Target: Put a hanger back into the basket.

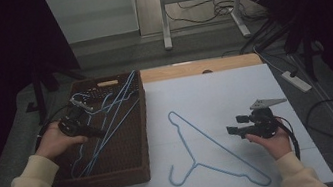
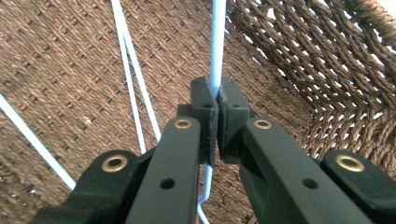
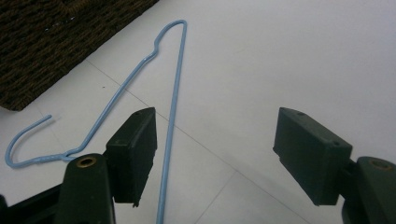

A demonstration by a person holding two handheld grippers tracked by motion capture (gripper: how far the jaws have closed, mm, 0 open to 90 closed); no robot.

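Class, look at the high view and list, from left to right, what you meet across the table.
Left gripper shut on a blue wire hanger → brown woven basket → blue hanger lying on the white sheet → right gripper, jaws open.

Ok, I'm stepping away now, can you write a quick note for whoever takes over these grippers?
Left gripper: shut on the wire of a blue hanger down inside the brown woven basket.
Right gripper: open, holding nothing, hovering over the white table with the lone hanger's wire below its jaws.
Things: several blue hangers lie tangled in the basket; one lies flat on the table, right of the basket.
Done: it looks like one hanger is out.
Left: probably lift the gripped hanger free of the tangle, set it on the table, then the others.
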